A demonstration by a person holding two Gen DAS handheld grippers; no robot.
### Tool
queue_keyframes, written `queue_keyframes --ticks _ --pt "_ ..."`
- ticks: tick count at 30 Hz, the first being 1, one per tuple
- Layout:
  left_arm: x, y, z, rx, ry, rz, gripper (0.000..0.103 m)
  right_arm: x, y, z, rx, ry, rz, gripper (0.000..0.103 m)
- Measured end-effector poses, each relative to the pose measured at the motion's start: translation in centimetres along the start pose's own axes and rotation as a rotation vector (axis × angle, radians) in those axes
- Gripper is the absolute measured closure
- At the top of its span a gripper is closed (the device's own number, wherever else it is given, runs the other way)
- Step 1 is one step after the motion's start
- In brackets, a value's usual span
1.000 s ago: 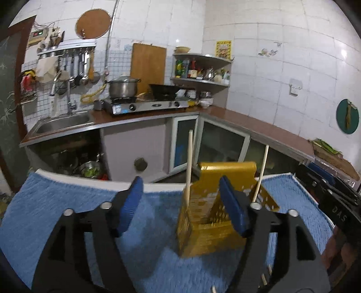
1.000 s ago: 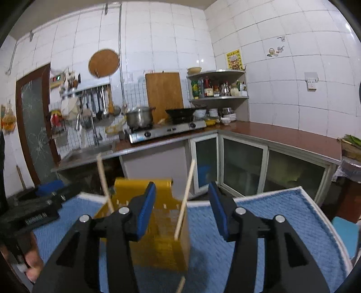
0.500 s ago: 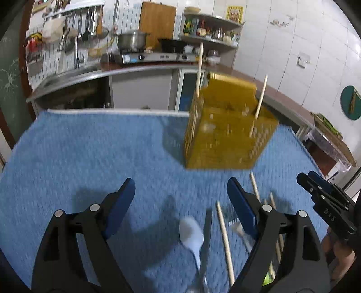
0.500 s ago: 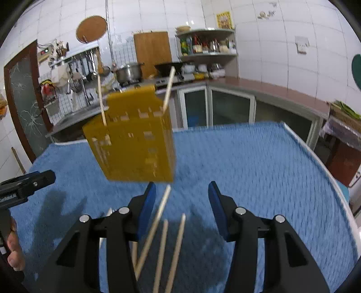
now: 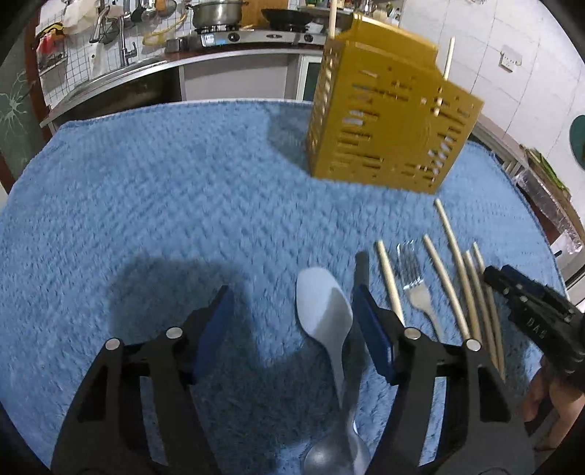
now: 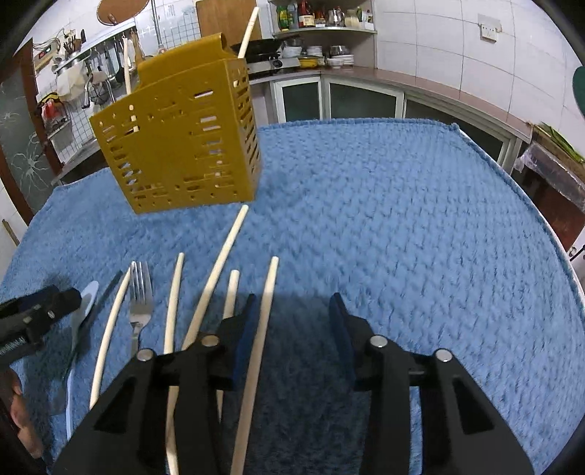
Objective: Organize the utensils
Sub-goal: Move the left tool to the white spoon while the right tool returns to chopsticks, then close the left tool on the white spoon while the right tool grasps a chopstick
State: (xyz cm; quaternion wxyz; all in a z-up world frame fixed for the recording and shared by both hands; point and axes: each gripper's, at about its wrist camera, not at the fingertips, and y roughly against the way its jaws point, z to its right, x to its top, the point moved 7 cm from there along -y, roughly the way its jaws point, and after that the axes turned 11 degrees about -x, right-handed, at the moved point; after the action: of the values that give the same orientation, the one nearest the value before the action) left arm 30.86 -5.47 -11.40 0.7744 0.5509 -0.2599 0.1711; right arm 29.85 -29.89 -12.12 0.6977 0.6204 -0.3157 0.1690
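A yellow slotted utensil holder (image 5: pixel 391 120) stands on the blue towel (image 5: pixel 164 204) with two chopsticks in it; it also shows in the right wrist view (image 6: pixel 179 139). Before it lie several chopsticks (image 5: pixel 449 270), a metal fork (image 5: pixel 415 281), a pale blue spoon (image 5: pixel 325 310) and a dark stick (image 5: pixel 362 266). My left gripper (image 5: pixel 292 314) is open and empty, with the spoon between its fingers. My right gripper (image 6: pixel 292 321) is open and empty above the towel, with a chopstick (image 6: pixel 263 321) by its left finger. The fork (image 6: pixel 140 296) lies left of it.
The towel (image 6: pixel 402 219) covers a table whose far and right edges show. Behind it are a kitchen counter with a stove and pot (image 5: pixel 215 14), a sink (image 5: pixel 120 84) and a corner shelf (image 6: pixel 321 22). The right gripper shows in the left wrist view (image 5: pixel 530 310).
Both grippers have tilted down and pulled back from the holder. The loose utensils on the towel have come into full view and lie closer beneath the fingers.
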Motion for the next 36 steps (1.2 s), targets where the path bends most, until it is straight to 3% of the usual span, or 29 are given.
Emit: queue_keyframes --ticks 9,14,21,24,26,36 --pt "-0.3 -1.2 0.6 0.025 -0.018 -0.019 0.041 -0.5 -0.3 -0.6 -0.009 0.035 -0.022 0.067" --pt "-0.4 -1.6 1.1 0.054 -0.047 -0.047 0.054 -0.3 -0.4 -1.2 -0.03 0.057 -0.036 0.072" --pt "-0.4 -1.5 1.4 0.061 -0.042 -0.064 0.058 0.2 -0.9 -1.7 -0.066 0.066 -0.075 0.075" --pt "-0.1 -2.0 1.7 0.084 -0.072 -0.05 0.06 0.6 -1.2 -2.3 -0.071 0.066 -0.078 0.087" --pt "0.0 -2.0 1.6 0.08 -0.068 -0.049 0.065 0.8 -1.3 -2.5 -0.069 0.067 -0.087 0.095" --pt "0.2 -1.5 1.1 0.028 -0.027 -0.054 0.07 0.9 -0.4 -1.8 -0.012 0.007 -0.073 0.097"
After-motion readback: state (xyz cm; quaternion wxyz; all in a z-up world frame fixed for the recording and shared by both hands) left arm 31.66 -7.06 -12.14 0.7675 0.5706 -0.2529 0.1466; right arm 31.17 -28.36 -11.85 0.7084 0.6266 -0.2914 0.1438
